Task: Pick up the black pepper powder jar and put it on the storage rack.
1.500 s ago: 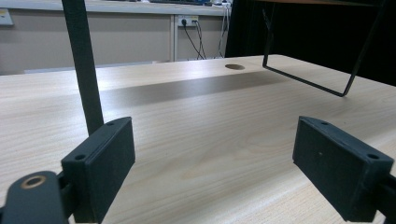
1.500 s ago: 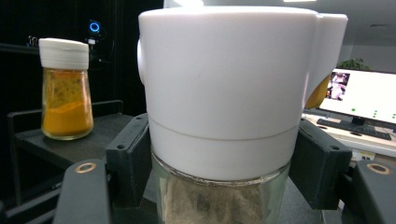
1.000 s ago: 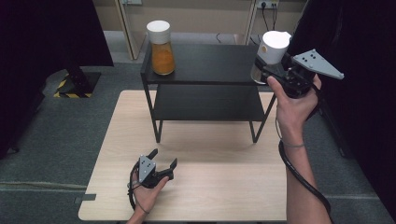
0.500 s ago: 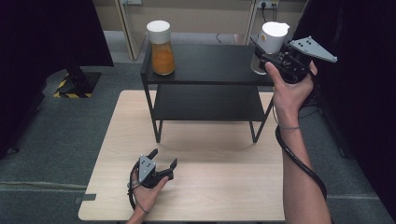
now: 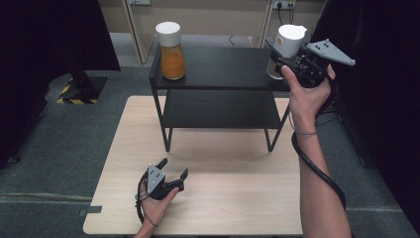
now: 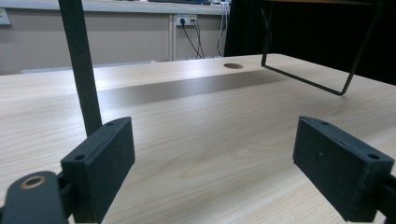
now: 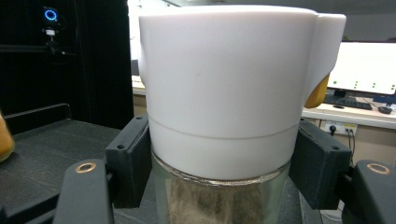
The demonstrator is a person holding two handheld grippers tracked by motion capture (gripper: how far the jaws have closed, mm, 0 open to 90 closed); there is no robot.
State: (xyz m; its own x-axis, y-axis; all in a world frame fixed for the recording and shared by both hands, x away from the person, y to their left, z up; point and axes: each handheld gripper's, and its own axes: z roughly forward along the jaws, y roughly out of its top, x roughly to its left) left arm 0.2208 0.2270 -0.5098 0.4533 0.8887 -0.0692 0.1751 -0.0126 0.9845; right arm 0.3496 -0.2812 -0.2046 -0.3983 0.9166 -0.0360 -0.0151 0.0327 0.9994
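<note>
Clamping a white-lidded glass jar [image 5: 286, 47], the right tool [image 5: 281, 62] was held up at the right end of the black shelf rack's [image 5: 218, 69] top board, in a hand that came up along the right side of the high view. In the right gripper view the jar [image 7: 229, 112] sat squarely between the two black pads [image 7: 133, 158], which pressed on it at the seam where the white lid met the glass; the glass below looked to hold something dark and grainy, though little of it was in sight. From above, the jar's base appeared level with or just over the top board near its right edge; whether it touched the board could not be told.

At the left end of the same board stood a second jar [image 5: 171, 52] with a white lid and orange contents, upright and well apart from the held one.

Down on the wooden bench [image 5: 233, 198], near its front edge, the left tool [image 5: 174, 168] rested in the other hand, its jaws spread wide with nothing between them. The left gripper view looked along the bench top [image 6: 201, 135] between the two open pads [image 6: 107, 163] toward the rack's leg [image 6: 81, 65].
</note>
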